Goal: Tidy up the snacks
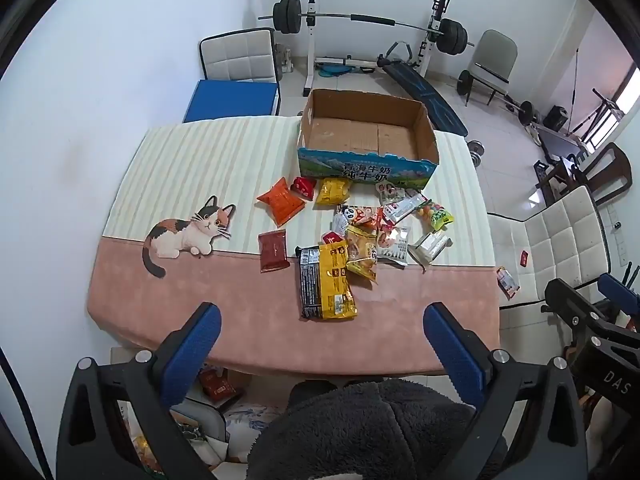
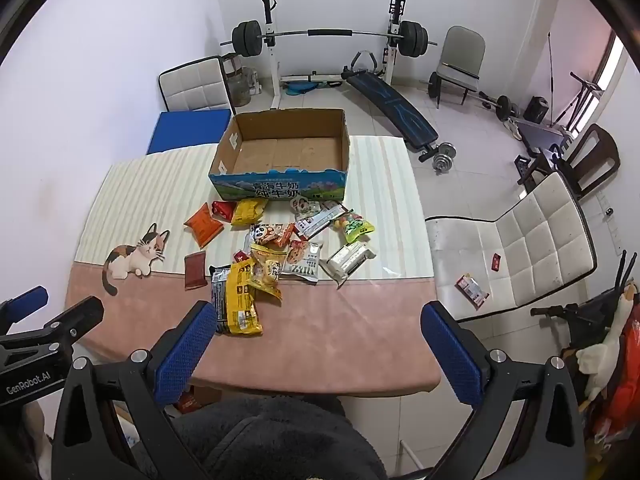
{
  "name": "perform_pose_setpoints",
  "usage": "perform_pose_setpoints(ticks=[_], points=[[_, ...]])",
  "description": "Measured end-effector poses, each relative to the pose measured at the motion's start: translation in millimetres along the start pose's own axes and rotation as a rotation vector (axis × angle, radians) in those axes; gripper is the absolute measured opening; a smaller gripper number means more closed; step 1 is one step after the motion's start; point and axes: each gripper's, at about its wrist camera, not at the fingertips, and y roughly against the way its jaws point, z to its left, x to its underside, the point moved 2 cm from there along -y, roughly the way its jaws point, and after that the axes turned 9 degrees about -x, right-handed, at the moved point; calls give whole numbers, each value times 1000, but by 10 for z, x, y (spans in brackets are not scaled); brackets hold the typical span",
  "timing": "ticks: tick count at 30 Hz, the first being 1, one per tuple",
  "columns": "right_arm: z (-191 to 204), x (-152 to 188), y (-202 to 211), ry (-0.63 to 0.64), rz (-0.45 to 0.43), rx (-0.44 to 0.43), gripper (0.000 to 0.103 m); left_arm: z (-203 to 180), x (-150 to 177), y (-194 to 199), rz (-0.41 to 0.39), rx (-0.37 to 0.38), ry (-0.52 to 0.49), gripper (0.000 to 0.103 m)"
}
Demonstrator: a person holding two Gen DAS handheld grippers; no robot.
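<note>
Both claws are hanging over the near edge of the surface [image 1: 132, 304], pink-and-striped cloth with a cartoon cat [image 1: 188, 232] printed on it. Left claw [image 1: 322, 324] is spread wide with nothing between its blue pads, same deal for the right claw [image 2: 320, 322].

The snacks are all dumped in a loose pile [image 2: 288, 248] mid-surface, right in front of the cardboard box [image 2: 280, 156], which sits at the far side with its top open and nothing inside. A few strays lie off to the left of the pile: an orange packet [image 1: 280, 201], a small red one [image 1: 303, 187] and a dark red flat packet [image 1: 273, 250]. A long yellow packet [image 1: 337, 280] lies nearest to the claws, overlapping a black one [image 1: 309, 280].

Nothing stands between the claws and the pile. Around it: a white chair [image 2: 532, 240] on the right with a snack packet [image 2: 472, 289] on its seat, and a barbell rack [image 2: 328, 36] against the back wall.
</note>
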Motion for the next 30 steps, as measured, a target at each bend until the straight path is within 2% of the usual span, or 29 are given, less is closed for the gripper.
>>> perform_pose_setpoints(ticks=[30], points=[[17, 10, 66, 10, -15, 17, 103, -4, -103, 116, -36, 2, -4, 103]])
